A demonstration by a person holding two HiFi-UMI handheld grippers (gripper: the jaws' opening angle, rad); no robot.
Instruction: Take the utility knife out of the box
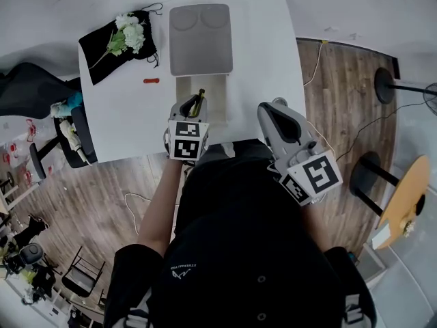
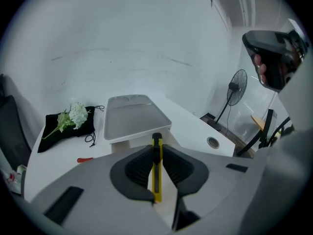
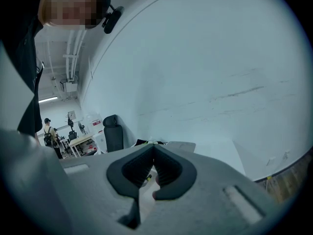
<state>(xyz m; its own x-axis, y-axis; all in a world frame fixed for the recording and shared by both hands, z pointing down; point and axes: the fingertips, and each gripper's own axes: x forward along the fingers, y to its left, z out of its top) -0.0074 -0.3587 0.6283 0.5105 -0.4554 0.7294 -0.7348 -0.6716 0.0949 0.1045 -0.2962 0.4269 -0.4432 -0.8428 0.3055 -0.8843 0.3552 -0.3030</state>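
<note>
Person: black top [image 1: 232,203], short sleeve [image 1: 130,268], small white logo [image 1: 186,270] on the back.
Left gripper [image 1: 196,101] and right gripper [image 1: 273,106]: 2 grey moulded shells, black ribbed pads [image 2: 138,168], 1 black-and-white marker cube [image 1: 188,140] each.

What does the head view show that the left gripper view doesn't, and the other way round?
Only the head view: the marker cubes on the left gripper and right gripper, the person's black top and the wooden floor.

Only the left gripper view: the ribbed pads pressing the yellow sides of the utility knife, and fingers round the right gripper.

Both: the knife in the left gripper, the grey box lid, white flowers on a black cloth, a small red item and the white table.
</note>
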